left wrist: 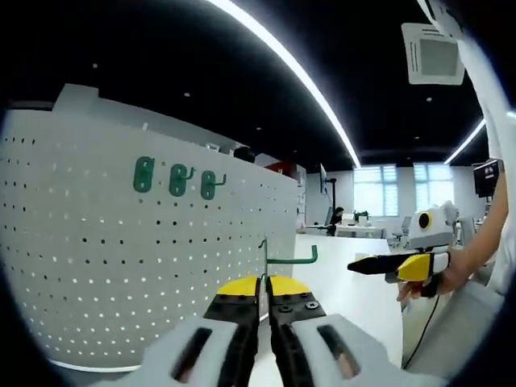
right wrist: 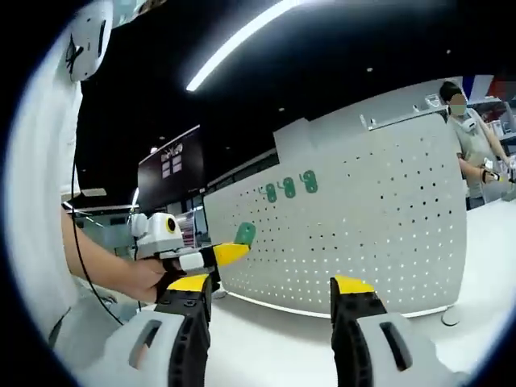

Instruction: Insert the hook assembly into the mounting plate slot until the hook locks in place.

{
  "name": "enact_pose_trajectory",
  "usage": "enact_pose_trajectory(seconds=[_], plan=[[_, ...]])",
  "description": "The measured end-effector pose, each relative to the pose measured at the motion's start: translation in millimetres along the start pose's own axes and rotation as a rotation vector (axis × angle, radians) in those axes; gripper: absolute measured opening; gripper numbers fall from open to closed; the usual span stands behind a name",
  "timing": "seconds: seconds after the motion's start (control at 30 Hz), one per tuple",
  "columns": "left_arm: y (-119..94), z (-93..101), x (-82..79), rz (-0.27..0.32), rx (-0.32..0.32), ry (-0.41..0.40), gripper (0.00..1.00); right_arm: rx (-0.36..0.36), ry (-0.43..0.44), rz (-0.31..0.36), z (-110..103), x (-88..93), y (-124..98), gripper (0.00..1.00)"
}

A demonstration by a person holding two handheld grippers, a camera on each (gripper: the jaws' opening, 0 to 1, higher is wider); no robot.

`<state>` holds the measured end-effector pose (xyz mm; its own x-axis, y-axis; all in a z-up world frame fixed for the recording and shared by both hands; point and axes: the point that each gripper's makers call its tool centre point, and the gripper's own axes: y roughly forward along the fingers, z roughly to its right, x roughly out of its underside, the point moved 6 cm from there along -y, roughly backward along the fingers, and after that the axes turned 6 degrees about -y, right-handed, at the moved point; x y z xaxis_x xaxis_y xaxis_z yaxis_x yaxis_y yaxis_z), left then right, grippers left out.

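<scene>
- Left gripper [left wrist: 264, 300]: jaws closed on the green hook assembly [left wrist: 284, 260], pinching its thin upright stem; the curved hook arm juts right above the yellow tips.
- Hook held off the white pegboard [left wrist: 121, 242], not touching it; board stands to the left on the white table [left wrist: 355, 298].
- Three green hooks [left wrist: 177, 179] already mounted in a row high on the board.
- Right gripper [left wrist: 401, 266] comes in from the right, in a hand [left wrist: 439, 282], well apart from the board; from here I cannot tell how its jaws stand.
- Right gripper view: own jaws wide apart, nothing between them.
- Same view: the other gripper at left with the hook's green plate at its tip, near the board's left edge.
- A person [right wrist: 468, 137] stands beyond the board, far right.
</scene>
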<state>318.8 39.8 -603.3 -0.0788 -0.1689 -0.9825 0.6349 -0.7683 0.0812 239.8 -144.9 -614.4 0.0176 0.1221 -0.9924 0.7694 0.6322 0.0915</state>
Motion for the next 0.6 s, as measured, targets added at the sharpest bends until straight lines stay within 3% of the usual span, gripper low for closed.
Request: enact_pose_trajectory(seconds=[0.33, 0.6], plan=[[1.0, 1.6, 0.8, -0.006, -0.003, -0.008, 0.02, -0.015, 0.001, -0.014, -2.3, 1.4, 3.2, 0.54], [0.3, 4.8, 1.3, -0.010, -0.002, -0.003, 0.03, -0.044, -0.006, 0.006, -7.7, -8.3, 17.9, 0.50]])
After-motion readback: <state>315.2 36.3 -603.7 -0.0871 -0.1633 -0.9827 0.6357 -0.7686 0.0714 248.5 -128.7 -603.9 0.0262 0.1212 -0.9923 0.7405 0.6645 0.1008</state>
